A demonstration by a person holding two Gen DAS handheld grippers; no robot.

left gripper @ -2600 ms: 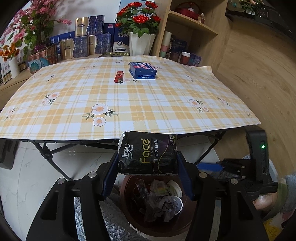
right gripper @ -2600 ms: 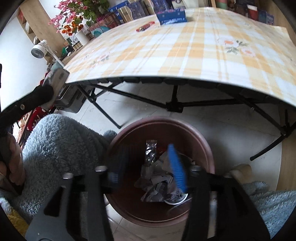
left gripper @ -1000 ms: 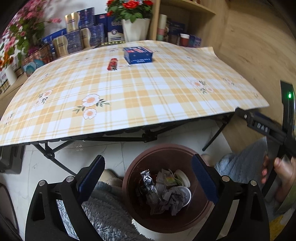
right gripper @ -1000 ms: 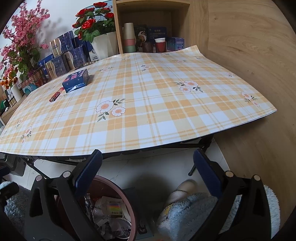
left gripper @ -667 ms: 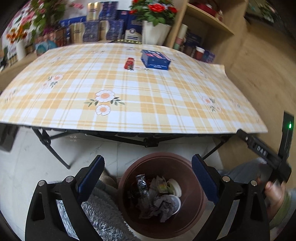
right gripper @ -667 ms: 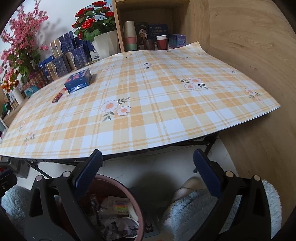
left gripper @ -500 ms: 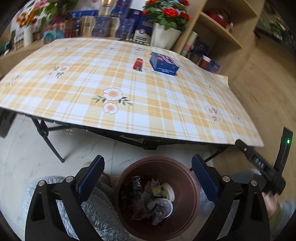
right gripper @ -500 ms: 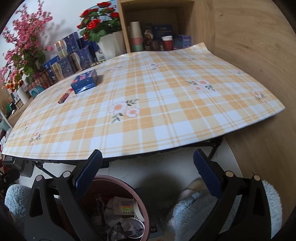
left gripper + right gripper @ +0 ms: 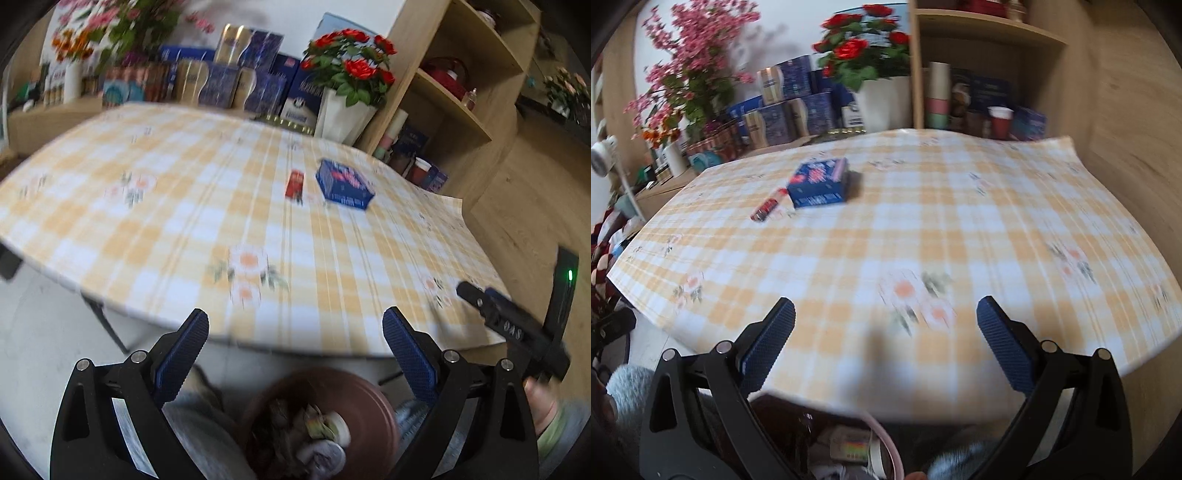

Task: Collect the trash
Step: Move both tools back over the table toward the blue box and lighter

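Note:
A blue box [image 9: 345,185] [image 9: 820,182] and a small red lighter [image 9: 295,183] [image 9: 767,209] lie on the far part of the plaid tablecloth [image 9: 177,218] [image 9: 960,229]. The brown bin [image 9: 365,395] [image 9: 886,439] holding crumpled trash stands on the floor below the table's near edge. My left gripper [image 9: 295,350] is open and holds nothing, raised over the bin and facing the table. My right gripper [image 9: 886,339] is also open with nothing in it, over the table's near edge. The right gripper's body shows at the right of the left wrist view, held by a hand [image 9: 537,400].
Flower pots [image 9: 345,110] [image 9: 877,99], stacked blue and gold boxes [image 9: 229,81] [image 9: 790,107] and a wooden shelf unit [image 9: 454,85] [image 9: 979,66] with cups stand behind the table. Folding table legs [image 9: 105,325] reach down at the left. A grey fleece sleeve [image 9: 624,387] shows low left.
The left gripper let the black tissue pack fall into the bin and opened. Both grippers have since risen and tilted up from the bin toward the tabletop; the views blur with motion.

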